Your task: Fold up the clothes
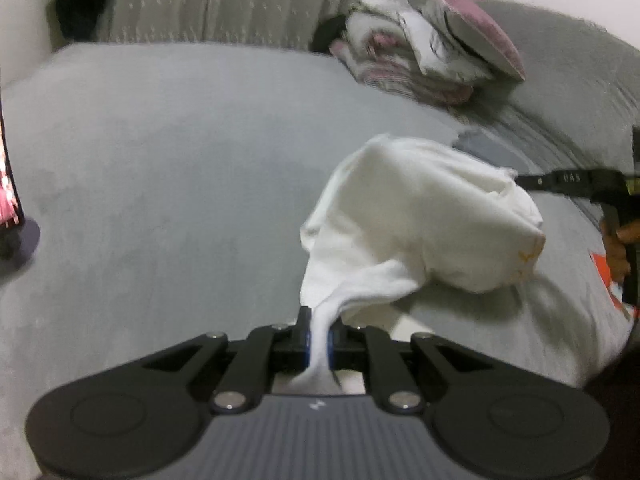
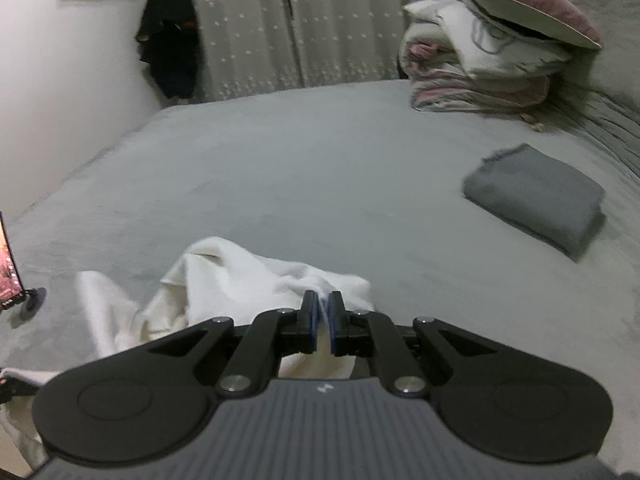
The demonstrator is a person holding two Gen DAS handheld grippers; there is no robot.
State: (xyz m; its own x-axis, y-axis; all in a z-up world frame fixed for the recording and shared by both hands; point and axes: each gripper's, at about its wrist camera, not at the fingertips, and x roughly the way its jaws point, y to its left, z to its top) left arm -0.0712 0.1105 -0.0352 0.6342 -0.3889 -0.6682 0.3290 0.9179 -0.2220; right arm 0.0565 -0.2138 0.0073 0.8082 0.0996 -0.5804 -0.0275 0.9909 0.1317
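At the bottom of the left wrist view the left gripper (image 1: 319, 340) pinches a twisted edge of the white garment (image 1: 420, 216), and low in the right wrist view the right gripper (image 2: 323, 322) is clamped on another edge, probably so the cloth can be lifted and spread over the grey bed (image 2: 320, 168). The garment bunches mid-frame; its shape is unreadable. Further right lies a folded grey cloth (image 2: 536, 196), likely finished. A blurred bedding pile (image 2: 480, 64) sits upper right.
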